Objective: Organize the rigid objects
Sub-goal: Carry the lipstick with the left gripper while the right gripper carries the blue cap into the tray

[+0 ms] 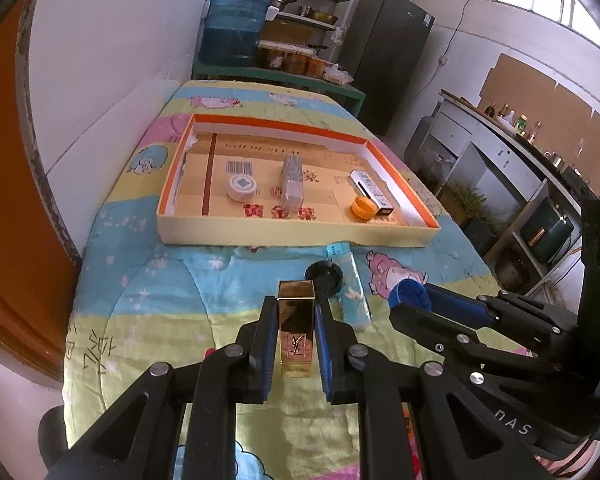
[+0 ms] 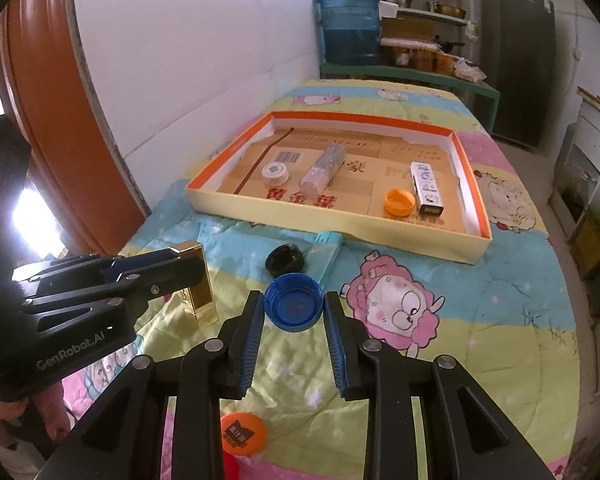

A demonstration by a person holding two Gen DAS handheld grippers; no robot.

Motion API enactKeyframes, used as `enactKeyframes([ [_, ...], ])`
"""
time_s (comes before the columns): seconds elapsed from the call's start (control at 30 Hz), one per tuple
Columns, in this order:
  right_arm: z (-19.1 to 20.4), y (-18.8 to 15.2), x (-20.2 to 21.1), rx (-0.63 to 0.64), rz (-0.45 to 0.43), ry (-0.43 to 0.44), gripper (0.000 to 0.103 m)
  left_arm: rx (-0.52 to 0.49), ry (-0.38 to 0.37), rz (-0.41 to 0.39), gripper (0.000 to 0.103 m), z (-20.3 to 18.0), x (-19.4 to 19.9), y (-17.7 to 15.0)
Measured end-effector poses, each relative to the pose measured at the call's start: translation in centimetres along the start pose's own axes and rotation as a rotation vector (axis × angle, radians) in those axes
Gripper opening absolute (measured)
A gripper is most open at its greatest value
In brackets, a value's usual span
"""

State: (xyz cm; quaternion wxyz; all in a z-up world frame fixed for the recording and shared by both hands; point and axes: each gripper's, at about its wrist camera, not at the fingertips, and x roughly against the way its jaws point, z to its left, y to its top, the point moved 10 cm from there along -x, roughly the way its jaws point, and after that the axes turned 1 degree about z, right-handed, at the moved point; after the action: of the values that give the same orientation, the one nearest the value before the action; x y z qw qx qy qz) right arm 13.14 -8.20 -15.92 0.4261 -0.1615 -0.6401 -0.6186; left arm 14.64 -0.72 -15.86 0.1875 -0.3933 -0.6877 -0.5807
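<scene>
My left gripper [image 1: 294,308] is shut on a gold lipstick case [image 1: 295,330], held upright above the quilt; it also shows in the right wrist view [image 2: 198,280]. My right gripper [image 2: 294,300] is shut on a blue bottle cap [image 2: 294,306], seen in the left wrist view [image 1: 410,296] too. Ahead lies a shallow orange-rimmed cardboard tray [image 1: 284,232] holding a white round tin [image 1: 242,188], a clear plastic bottle [image 1: 292,182], an orange cap [image 1: 362,208] and a white box [image 1: 374,190].
On the quilt before the tray lie a black cap [image 2: 285,260] and a light-blue tube [image 1: 354,292]. An orange lid [image 2: 244,434] lies under my right gripper. A white wall runs along the left; shelves and a water jug [image 1: 236,28] stand behind.
</scene>
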Motion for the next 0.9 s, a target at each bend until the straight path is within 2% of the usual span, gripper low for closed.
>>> enactKeyframes([
  [0.23, -0.7, 1.0, 0.5, -0.010, -0.023, -0.006, 0.031, -0.015, 0.001, -0.029, 0.018, -0.3, 0.4, 1.8],
  [0.67, -3.4, 5.3, 1.4, -0.023, -0.095, -0.040, 0.031, -0.053, 0.005, -0.097, 0.018, -1.0, 0.8, 7.0],
  [0.9, -4.3, 7.0, 1.0, -0.024, -0.105, -0.046, 0.031, -0.058, 0.005, -0.114, 0.018, -1.1, 0.1, 9.1],
])
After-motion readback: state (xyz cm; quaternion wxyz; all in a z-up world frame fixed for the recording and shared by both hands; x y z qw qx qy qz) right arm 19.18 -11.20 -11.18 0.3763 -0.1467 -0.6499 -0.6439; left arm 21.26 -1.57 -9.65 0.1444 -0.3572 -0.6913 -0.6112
